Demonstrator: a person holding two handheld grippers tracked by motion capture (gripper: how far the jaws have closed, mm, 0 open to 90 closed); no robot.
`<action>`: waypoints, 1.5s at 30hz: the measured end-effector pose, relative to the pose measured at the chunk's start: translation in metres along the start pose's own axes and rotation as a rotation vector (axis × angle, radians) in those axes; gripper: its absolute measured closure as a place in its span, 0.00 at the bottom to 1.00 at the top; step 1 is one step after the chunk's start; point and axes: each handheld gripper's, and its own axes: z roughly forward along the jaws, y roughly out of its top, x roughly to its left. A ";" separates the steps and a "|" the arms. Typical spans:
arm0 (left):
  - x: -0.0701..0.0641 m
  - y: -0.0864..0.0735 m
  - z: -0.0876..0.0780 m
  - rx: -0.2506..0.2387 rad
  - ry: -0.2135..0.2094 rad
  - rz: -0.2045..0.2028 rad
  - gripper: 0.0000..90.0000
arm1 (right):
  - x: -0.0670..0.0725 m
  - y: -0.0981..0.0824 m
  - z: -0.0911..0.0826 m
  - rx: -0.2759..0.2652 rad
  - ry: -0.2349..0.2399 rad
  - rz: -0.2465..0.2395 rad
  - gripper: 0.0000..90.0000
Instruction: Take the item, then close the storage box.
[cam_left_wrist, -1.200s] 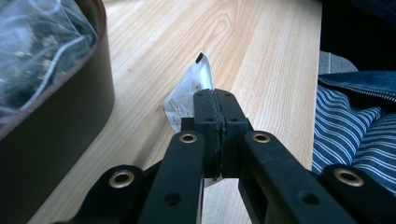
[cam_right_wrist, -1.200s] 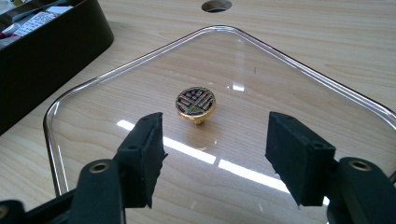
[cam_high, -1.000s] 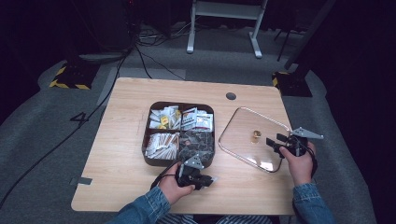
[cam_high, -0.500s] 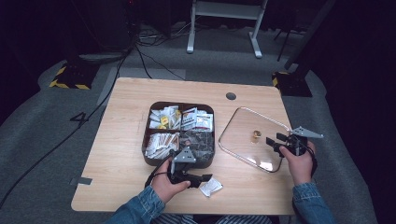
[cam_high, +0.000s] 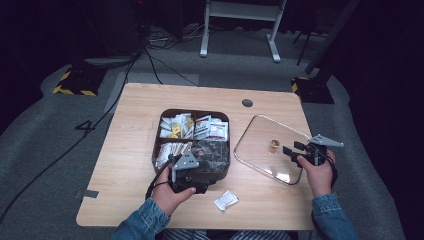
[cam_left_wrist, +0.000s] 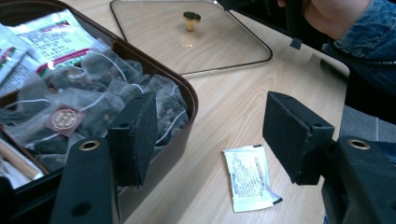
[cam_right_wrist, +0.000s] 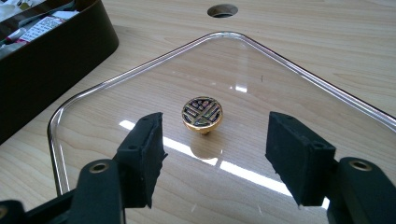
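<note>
A brown divided box (cam_high: 156, 145) (cam_left_wrist: 189, 100) holds tea bags (cam_left_wrist: 93, 93) and paper packets (cam_high: 210, 127). A white sachet (cam_high: 226, 200) (cam_left_wrist: 250, 177) lies flat on the wood in front of the box. My left gripper (cam_high: 200, 186) (cam_left_wrist: 212, 135) hovers over the box's front edge. Its jaws have just been opening and stand open, with nothing between them. To the right a glass lid (cam_high: 260, 140) (cam_right_wrist: 280, 84) with a gold knob (cam_high: 273, 146) (cam_right_wrist: 202, 112) rests on the table. My right gripper (cam_high: 289, 152) (cam_right_wrist: 215, 149) is open and faces the knob from a short way off.
A round cable hole (cam_high: 247, 103) (cam_right_wrist: 222, 9) sits in the table (cam_high: 130, 150) behind the lid. The sachet lies close to the table's front edge. On the floor beyond are cables (cam_high: 150, 60) and a white stand (cam_high: 240, 30).
The left gripper opened and let go of the white sachet, which now lies on the table. The left hand rose and drew back toward the box. The right hand stayed still.
</note>
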 end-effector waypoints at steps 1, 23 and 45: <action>0.000 0.000 -0.001 -0.002 0.001 -0.001 0.40 | 0.000 0.000 0.000 -0.001 0.001 -0.002 0.42; 0.021 -0.005 -0.056 -0.075 0.202 -0.055 0.36 | 0.009 0.013 0.022 0.010 0.027 -0.028 0.38; 0.088 -0.049 -0.112 -0.040 0.550 -0.206 0.32 | 0.007 0.014 0.055 0.062 -0.004 -0.063 0.38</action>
